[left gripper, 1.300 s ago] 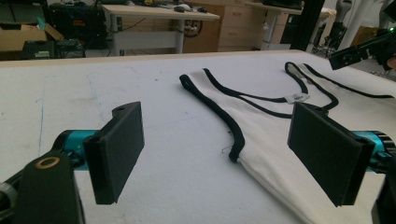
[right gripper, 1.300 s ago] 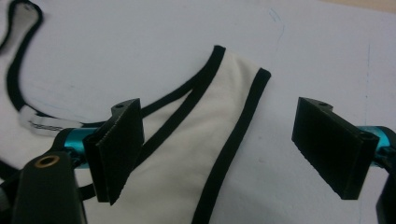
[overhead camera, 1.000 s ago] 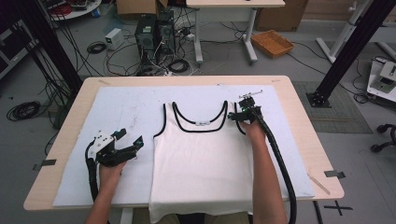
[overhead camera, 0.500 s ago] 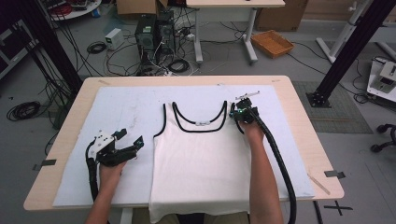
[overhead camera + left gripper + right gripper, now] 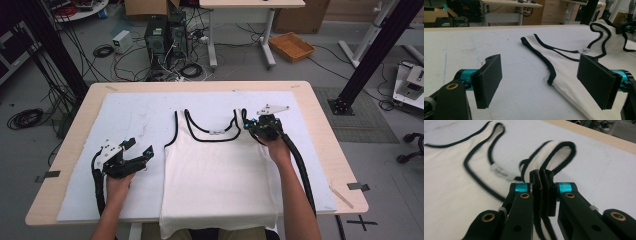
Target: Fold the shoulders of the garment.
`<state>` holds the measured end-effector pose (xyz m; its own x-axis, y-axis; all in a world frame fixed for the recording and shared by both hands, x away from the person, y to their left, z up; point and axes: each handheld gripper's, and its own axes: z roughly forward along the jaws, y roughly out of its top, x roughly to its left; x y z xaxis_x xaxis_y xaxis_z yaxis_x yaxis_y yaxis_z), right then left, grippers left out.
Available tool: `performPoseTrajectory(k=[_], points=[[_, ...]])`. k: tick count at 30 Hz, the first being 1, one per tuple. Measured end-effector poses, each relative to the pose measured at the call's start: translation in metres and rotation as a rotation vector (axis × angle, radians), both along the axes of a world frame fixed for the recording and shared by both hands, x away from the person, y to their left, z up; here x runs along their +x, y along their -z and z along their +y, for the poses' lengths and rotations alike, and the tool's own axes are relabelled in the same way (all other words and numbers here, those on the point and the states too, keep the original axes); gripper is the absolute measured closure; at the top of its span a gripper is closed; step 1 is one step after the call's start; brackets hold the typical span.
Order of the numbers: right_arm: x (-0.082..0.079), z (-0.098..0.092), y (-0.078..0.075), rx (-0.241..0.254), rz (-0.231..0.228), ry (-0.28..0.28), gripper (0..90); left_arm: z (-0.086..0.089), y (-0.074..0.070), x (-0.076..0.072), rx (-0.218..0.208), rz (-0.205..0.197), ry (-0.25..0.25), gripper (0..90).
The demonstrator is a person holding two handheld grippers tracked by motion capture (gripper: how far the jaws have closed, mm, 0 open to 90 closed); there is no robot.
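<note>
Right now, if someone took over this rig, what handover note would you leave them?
Right gripper: shut on the tank top's right shoulder strap; its jaws have just closed and that strap is lifted and curling.
Left gripper: open, holding nothing, beside the top's left edge over the white mat.
Tank top: flat, front up, hem toward the person and hanging over the table edge.
Done: one strap gripped.
Left: probably grip the left side, then fold; no fold made yet.
</note>
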<state>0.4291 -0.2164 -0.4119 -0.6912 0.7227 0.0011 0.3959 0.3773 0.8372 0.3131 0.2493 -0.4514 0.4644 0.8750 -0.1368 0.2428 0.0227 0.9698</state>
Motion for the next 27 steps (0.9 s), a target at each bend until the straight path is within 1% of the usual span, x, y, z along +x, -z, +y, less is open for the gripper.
performPoseTrajectory(k=[3, 4, 6, 10, 11, 12, 13, 14, 15, 16, 17, 19, 20, 21, 22, 24, 25, 27], points=[[-0.016, -0.001, 0.004, -0.028, -0.023, -0.031, 87.6, -0.001, 0.000, 0.000, 0.003, -0.003, 0.001, 20.3], [-0.021, -0.002, 0.006, -0.035, -0.023, -0.038, 87.6, 0.000, 0.000, 0.000, 0.007, -0.003, 0.003, 20.3], [-0.027, -0.004, 0.011, -0.069, -0.019, -0.047, 87.5, 0.000, 0.000, 0.000, 0.010, -0.004, 0.006, 20.4], [-0.037, -0.009, 0.019, -0.097, 0.006, -0.074, 87.4, -0.001, 0.000, -0.001, 0.013, -0.002, 0.004, 20.3], [-0.040, -0.009, 0.020, -0.111, 0.002, -0.081, 87.0, -0.001, 0.000, -0.001, 0.012, -0.002, 0.004, 20.4], [-0.044, -0.010, 0.020, -0.128, 0.000, -0.090, 85.9, -0.001, 0.000, -0.001, 0.012, -0.002, 0.004, 20.3], [-0.047, -0.011, 0.021, -0.130, 0.007, -0.092, 80.9, -0.001, 0.000, -0.001, 0.011, -0.001, 0.005, 20.3], [-0.049, -0.013, 0.021, -0.120, 0.011, -0.087, 69.5, -0.001, 0.000, 0.000, 0.012, -0.002, 0.006, 20.3], [-0.051, -0.016, 0.020, -0.098, 0.022, -0.075, 63.4, -0.001, 0.000, 0.000, 0.013, -0.002, 0.006, 20.3], [-0.053, -0.019, 0.018, -0.065, 0.029, -0.069, 56.8, -0.001, 0.000, 0.000, 0.014, -0.002, 0.006, 20.4], [-0.054, -0.021, 0.015, -0.028, 0.021, -0.058, 49.1, -0.001, 0.000, 0.000, 0.014, -0.002, 0.006, 20.3], [-0.058, -0.024, 0.007, 0.056, -0.018, -0.023, 47.2, -0.001, 0.000, 0.000, 0.010, -0.001, 0.003, 20.3], [-0.058, -0.024, 0.003, 0.071, -0.046, -0.009, 45.0, -0.001, 0.000, 0.000, 0.011, -0.001, 0.003, 20.3], [-0.056, -0.022, 0.000, 0.076, -0.063, 0.005, 41.1, -0.001, 0.000, 0.000, 0.010, 0.000, 0.002, 20.3], [-0.053, -0.019, -0.002, 0.070, -0.050, 0.013, 38.8, -0.001, 0.000, 0.000, 0.011, 0.002, 0.002, 20.4], [-0.042, -0.010, -0.003, 0.037, -0.019, 0.045, 38.4, -0.001, 0.000, 0.000, 0.011, 0.002, 0.000, 20.4], [-0.035, -0.005, -0.001, 0.032, 0.001, 0.057, 38.5, -0.001, 0.000, 0.000, 0.012, -0.001, -0.002, 20.3], [-0.021, 0.006, 0.003, -0.006, 0.062, 0.088, 38.5, -0.001, 0.000, 0.000, 0.017, 0.000, -0.001, 20.3]])
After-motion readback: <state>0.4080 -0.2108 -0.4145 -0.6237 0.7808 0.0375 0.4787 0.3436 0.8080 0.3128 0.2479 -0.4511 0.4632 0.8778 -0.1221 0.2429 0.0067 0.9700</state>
